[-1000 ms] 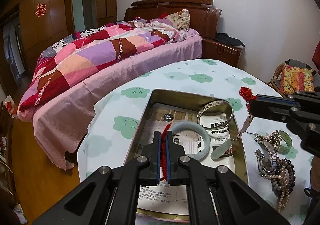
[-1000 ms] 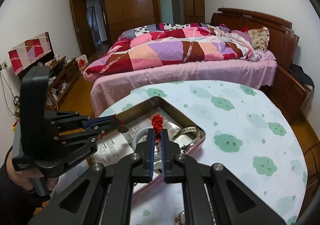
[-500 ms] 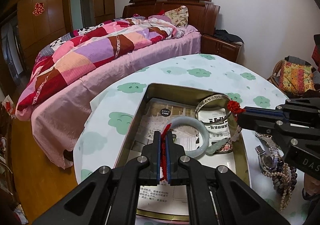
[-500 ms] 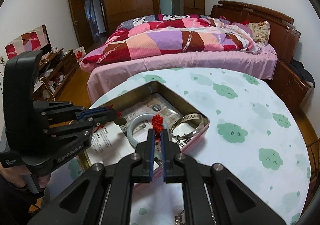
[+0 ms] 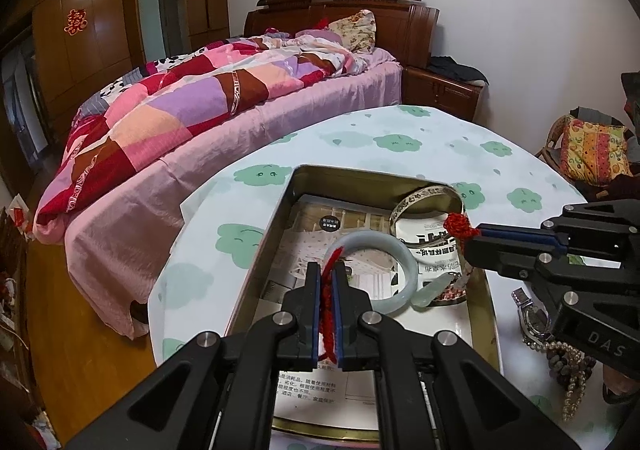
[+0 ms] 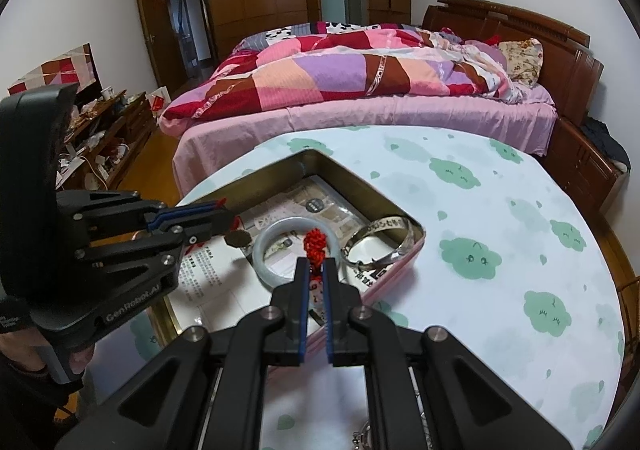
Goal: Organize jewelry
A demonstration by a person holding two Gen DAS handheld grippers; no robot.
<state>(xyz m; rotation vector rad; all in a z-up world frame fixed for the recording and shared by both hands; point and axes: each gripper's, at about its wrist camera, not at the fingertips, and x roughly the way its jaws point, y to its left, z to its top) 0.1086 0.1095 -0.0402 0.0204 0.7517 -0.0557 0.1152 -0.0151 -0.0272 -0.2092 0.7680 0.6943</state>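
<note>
Jewelry lies partly inside an open metal tin (image 5: pixel 288 206) and partly on the table (image 5: pixel 400 130) beside it.

Left wrist view: the left gripper (image 5: pixel 327 290) has its jaws closed narrow on a red cord (image 5: pixel 326 314), which runs up between the blue pads. A pale jade bangle (image 5: pixel 404 262) lies flat in the tin on printed paper sheets (image 5: pixel 308 386); its near side is hidden behind the gripper. A silver bangle (image 5: pixel 424 196) leans against the far right corner of the tin. The right gripper (image 5: pixel 470 238) enters from the right edge, jaws closed on a red knot (image 5: pixel 456 226). Below it, a pale jade pendant (image 5: pixel 434 290) rests in the tin beside the jade bangle. A wristwatch (image 5: pixel 530 314) and beaded strands (image 5: pixel 568 366) lie on the table outside the tin, partly covered by the right gripper body.

Right wrist view: the right gripper (image 6: pixel 316 282) holds the red knot (image 6: pixel 315 244) at its tips; the cord below is hard to make out between the pads. The left gripper (image 6: pixel 228 216) reaches in from the left, jaws closed on red cord (image 6: pixel 219 203), with a small dark round piece (image 6: pixel 238 239) just below its tip, identity unclear. The jade bangle (image 6: pixel 272 238) and silver bangle (image 6: pixel 380 238) lie in the tin (image 6: pixel 304 162). The lower frame edge cuts off further items.
</note>
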